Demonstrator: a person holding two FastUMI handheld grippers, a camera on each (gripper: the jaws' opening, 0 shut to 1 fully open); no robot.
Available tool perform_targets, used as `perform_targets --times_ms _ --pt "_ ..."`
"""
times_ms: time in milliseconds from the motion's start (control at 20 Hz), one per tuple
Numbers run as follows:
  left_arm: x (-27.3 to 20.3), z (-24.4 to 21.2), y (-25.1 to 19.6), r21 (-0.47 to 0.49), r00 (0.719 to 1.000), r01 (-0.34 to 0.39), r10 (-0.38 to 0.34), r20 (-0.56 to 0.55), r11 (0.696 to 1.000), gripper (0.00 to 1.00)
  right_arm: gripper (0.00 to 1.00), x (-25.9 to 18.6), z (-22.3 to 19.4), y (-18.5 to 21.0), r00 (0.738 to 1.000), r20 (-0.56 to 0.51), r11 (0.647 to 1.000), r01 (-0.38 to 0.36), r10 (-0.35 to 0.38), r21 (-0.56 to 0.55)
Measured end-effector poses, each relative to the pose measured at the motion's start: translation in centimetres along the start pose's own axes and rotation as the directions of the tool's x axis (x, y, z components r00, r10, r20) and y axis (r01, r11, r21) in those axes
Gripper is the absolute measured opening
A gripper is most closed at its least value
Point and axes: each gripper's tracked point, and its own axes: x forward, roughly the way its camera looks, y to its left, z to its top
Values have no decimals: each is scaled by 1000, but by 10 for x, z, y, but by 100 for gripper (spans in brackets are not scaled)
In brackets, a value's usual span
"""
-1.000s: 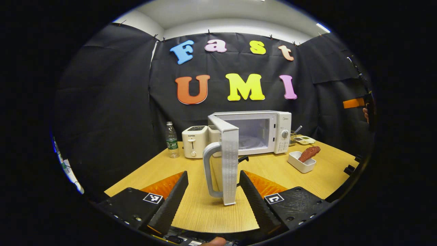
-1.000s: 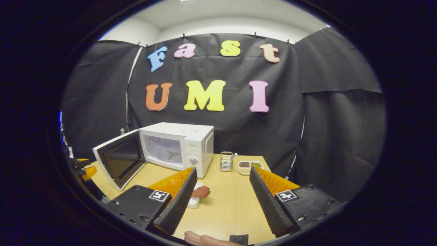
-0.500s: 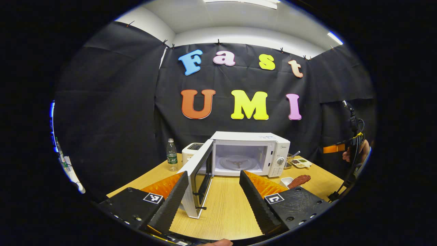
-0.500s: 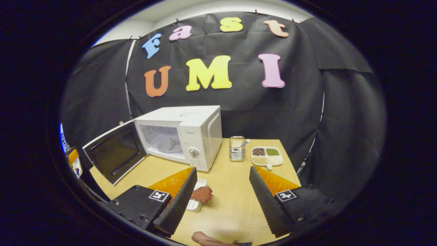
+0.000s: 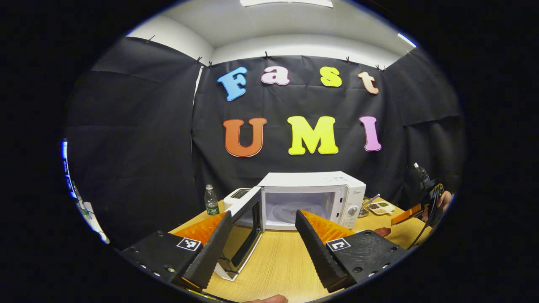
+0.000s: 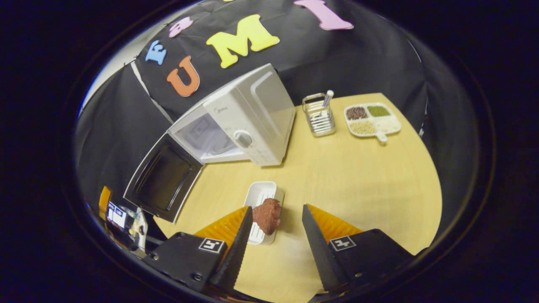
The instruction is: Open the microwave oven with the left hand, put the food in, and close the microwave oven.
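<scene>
Both claws — left claw [image 5: 263, 248], right claw [image 6: 276, 248] — spread, empty; one microwave [image 6: 244, 122], one food piece [image 6: 267, 215].

left hand-held gripper [image 5: 263, 244] spread empty, right hand-held gripper [image 6: 276, 248] likewise

The white microwave oven [image 5: 313, 198] stands on the wooden table against the black cloth, its door [image 6: 162, 179] swung wide open to its left and the cavity with the glass turntable [image 5: 290, 210] exposed. The food [image 6: 267, 215], a reddish-brown piece, rests in a white rectangular dish [image 6: 257, 198] on the table in front of the oven.
</scene>
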Motion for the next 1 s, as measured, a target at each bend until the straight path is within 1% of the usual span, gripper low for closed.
perform_targets --times_ms 50,100,150,250,300,350,400,450,500,550,600,650,700,750,800,850,900,950,1000 --pt "1 3 -6 -9 1000 16 -16 17 1000 92 60 7 -4 0 999 -25 999 -23 23 24" --pt "1 4 -11 -21 999 31 -30 32 999 92 69 13 -7 -2 998 -45 998 -40 42 48" --pt "2 3 -12 -31 999 36 -35 35 999 92 50 19 -10 -6 997 -63 997 -38 43 72" --pt "1 5 -8 -27 999 27 -26 40 999 92 42 26 -11 -6 995 -77 991 -59 69 124" --pt "1 8 -7 -19 998 20 -18 59 1000 92 20 29 -8 -4 994 -68 986 -80 91 144" --pt "-1 14 -10 -13 996 24 -23 86 1000 92 10 27 -10 2 989 -80 982 -114 127 154" --pt "-3 21 -14 -6 993 38 -37 116 999 92 20 27 -12 5 983 -98 975 -139 157 174" --pt "-8 26 -20 3 988 57 -57 145 998 92 19 30 -15 7 979 -109 967 -150 175 205" --pt "-10 32 -25 14 982 76 -78 174 997 92 6 30 -15 7 975 -117 959 -157 189 236" --pt "-14 36 -28 24 976 90 -93 197 996 92 6 30 -14 9 972 -119 950 -166 203 264" --pt "-17 38 -31 32 972 102 -107 208 994 92 19 30 -14 10 969 -121 946 -177 216 272" --pt "-18 36 -34 39 970 115 -121 209 993 82 18 32 -17 13 965 -122 941 -192 233 277" --pt "-20 32 -38 43 971 131 -137 199 990 92 18 34 -20 18 956 -136 935 -215 261 282" --pt "-20 25 -42 48 973 148 -154 174 988 92 18 35 -27 23 942 -163 927 -238 293 290" --pt "-20 19 -40 53 977 143 -150 154 988 92 9 37 -30 26 936 -172 917 -242 306 316" --pt "-20 16 -35 62 980 131 -138 142 989 93 14 37 -32 29 937 -176 916 -235 303 324" --pt "-22 14 -31 74 981 125 -135 140 989 95 11 37 -32 30 945 -166 924 -221 282 311" --pt "-23 13 -30 81 981 122 -132 143 989 95 0 34 -33 32 955 -156 940 -203 252 275" --pt "-25 12 -28 79 980 125 -136 148 989 88 9 29 -31 33 967 -139 956 -176 212 237"
